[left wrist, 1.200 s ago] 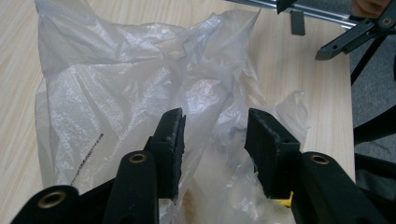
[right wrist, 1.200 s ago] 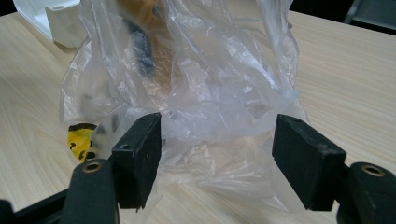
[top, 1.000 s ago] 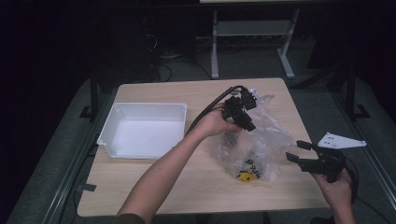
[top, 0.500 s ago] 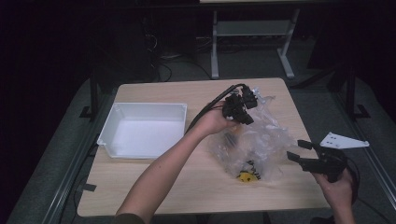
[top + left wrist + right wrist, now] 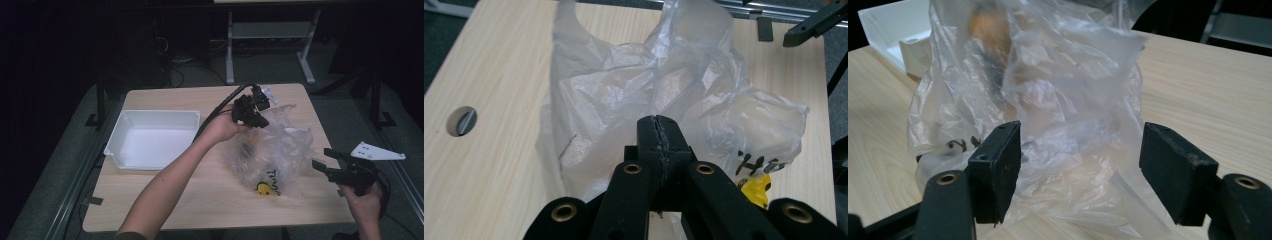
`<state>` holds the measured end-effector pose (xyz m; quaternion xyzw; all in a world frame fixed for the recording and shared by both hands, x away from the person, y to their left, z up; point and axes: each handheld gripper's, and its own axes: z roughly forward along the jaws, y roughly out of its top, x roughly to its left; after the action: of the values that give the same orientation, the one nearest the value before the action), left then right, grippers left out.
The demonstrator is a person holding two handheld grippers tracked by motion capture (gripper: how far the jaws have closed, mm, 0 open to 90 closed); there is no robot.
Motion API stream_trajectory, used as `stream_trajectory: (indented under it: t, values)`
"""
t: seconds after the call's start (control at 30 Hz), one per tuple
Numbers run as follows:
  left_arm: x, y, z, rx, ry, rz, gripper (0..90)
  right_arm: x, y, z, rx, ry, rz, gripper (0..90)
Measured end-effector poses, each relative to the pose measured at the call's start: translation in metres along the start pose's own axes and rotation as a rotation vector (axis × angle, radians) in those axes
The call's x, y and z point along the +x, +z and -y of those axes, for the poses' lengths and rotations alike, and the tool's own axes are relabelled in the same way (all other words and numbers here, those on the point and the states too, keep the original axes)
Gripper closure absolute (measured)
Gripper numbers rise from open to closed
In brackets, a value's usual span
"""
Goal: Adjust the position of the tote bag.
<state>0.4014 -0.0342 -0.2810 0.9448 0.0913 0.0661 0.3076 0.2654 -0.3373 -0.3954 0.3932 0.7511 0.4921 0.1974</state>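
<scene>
Left gripper (image 5: 251, 111) jaws closed, pinching the top of the crumpled clear plastic bag (image 5: 272, 150) mid-table; right gripper (image 5: 334, 165) jaws open beside it. Bag unopened, white rectangular plastic bin (image 5: 155, 140) holds nothing: early stage.

White tray (image 5: 152, 145) on wooden table (image 5: 200, 205)

A light wooden table (image 5: 165, 200) with a round cable hole (image 5: 462, 120) stands on a dark grey floor (image 5: 60, 165) in a dim room, with a pale metal frame stand (image 5: 270, 35) behind it near loose cables (image 5: 175, 60).
</scene>
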Motion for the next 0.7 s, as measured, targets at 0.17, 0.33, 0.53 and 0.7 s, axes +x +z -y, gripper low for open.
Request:
stream_trajectory:
  t: [0.17, 0.33, 0.53, 0.7]
  values:
    - [0.002, -0.016, 0.005, -0.015, -0.007, -0.023, 90.0, -0.002, -0.003, 0.001, -0.020, 0.016, 0.005, 32.6]
    - [0.005, -0.027, 0.013, -0.029, -0.015, -0.041, 90.0, -0.001, -0.003, 0.000, -0.023, 0.018, 0.003, 32.6]
    - [0.010, -0.037, 0.028, -0.046, -0.048, -0.050, 90.0, 0.000, -0.003, 0.000, -0.024, 0.015, 0.004, 32.6]
    - [0.015, -0.047, 0.041, -0.049, -0.070, -0.062, 90.0, 0.000, -0.002, 0.000, -0.022, 0.013, 0.005, 32.6]
